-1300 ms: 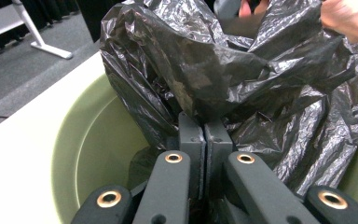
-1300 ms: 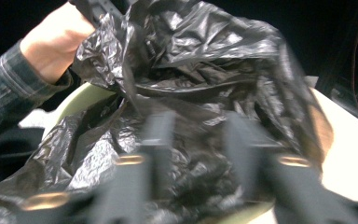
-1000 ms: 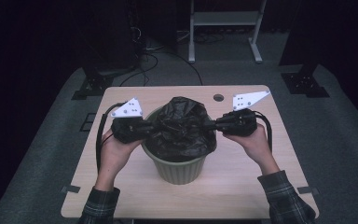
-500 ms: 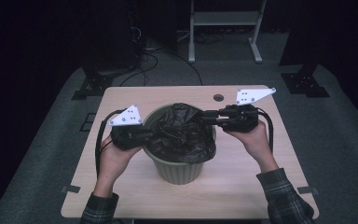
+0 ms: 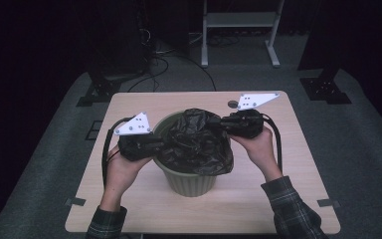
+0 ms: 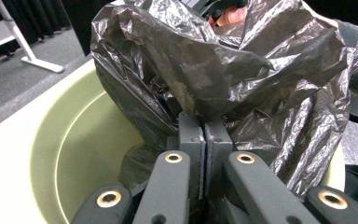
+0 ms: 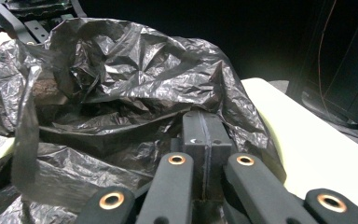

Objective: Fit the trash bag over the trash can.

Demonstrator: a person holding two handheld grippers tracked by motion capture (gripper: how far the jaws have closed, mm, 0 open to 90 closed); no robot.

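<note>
On the pale wooden table (image 5: pixel 258 199), both grippers pinch the crinkled black plastic bag (image 5: pixel 199 142); best spread it evenly over the green round bin (image 5: pixel 186 180).

Both forearms come in from the near edge, sleeves at the wrists, each hand wrapped around its gripper from below. The left gripper (image 5: pixel 161 144) points inward toward the right, level, its fingers (image 6: pixel 192 140) pressed flat together. The right gripper (image 5: pixel 218 123) points inward toward the left, sitting slightly farther from the person than the left; its fingers (image 7: pixel 193 135) have just been closing and now meet pad to pad.
</note>
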